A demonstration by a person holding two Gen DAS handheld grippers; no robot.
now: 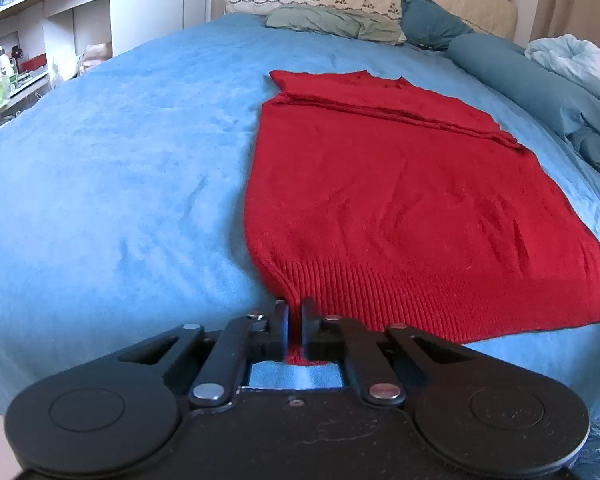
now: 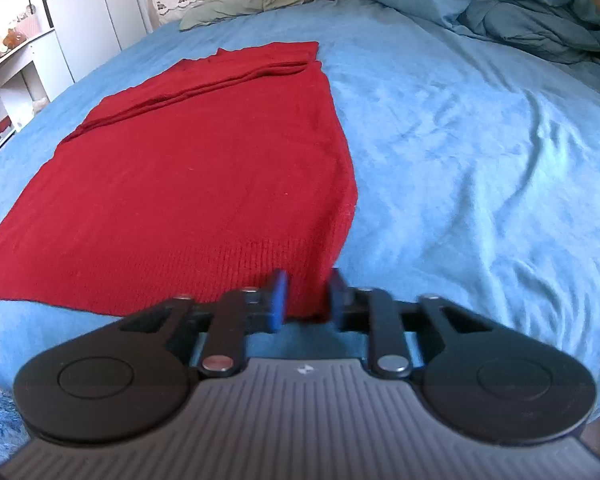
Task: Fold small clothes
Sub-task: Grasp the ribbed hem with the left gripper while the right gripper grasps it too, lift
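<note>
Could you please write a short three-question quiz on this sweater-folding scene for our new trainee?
1. True or false: the red sweater hangs off the edge of the blue bed cover.
2. Which part of the sweater does the left gripper pinch? A the collar, B the ribbed hem, C a sleeve cuff.
3. What lies between the fingers of the right gripper?

Key:
1. False; it lies flat on the cover.
2. B.
3. The near right corner of the sweater's hem.
</note>
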